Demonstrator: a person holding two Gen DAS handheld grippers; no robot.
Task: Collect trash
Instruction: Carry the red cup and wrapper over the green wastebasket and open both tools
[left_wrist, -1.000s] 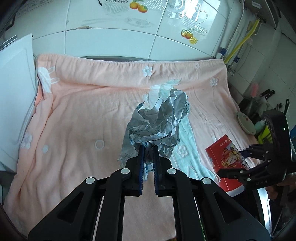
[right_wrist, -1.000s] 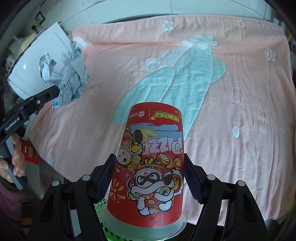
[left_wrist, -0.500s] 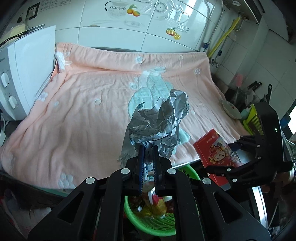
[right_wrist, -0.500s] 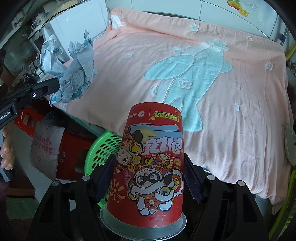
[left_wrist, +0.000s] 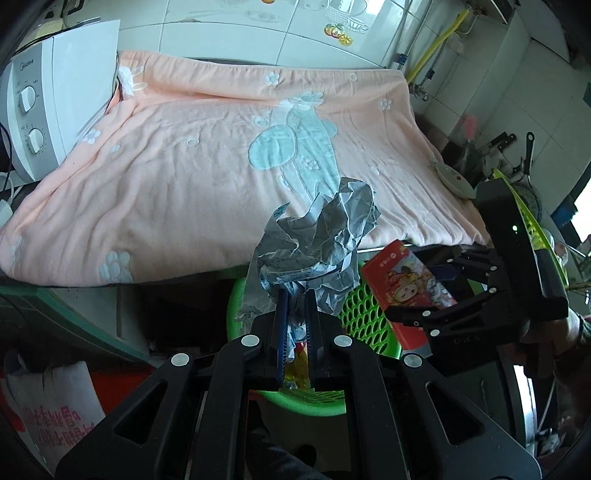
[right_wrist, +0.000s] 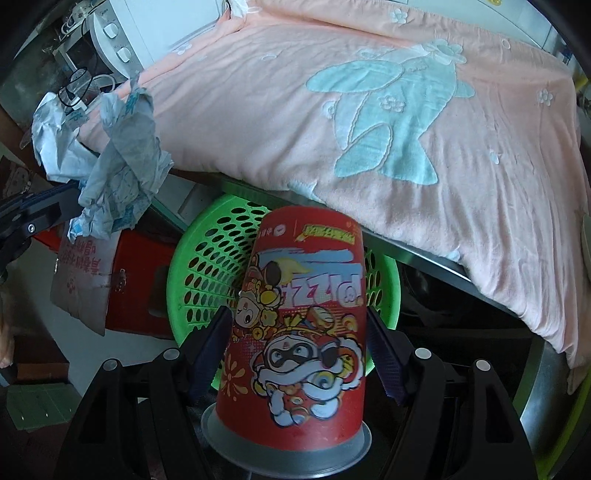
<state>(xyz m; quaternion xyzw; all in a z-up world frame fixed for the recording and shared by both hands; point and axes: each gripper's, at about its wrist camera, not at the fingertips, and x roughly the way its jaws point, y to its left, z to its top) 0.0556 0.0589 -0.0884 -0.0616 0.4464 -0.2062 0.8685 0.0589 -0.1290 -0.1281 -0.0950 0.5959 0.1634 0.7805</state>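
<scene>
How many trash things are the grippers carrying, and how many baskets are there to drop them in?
Crumpled paper: 1
Red cup: 1
Green basket: 1
Total: 3

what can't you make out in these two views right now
- Contents of the green basket: left wrist view, mostly hidden behind the left gripper and the crumpled paper it pinches.
- Basket floor: right wrist view, covered by the red cup between the right gripper's fingers.
- Cup's mouth: right wrist view, faces the camera's blind side.
- Person: only a hand, cut off by the edge.
</scene>
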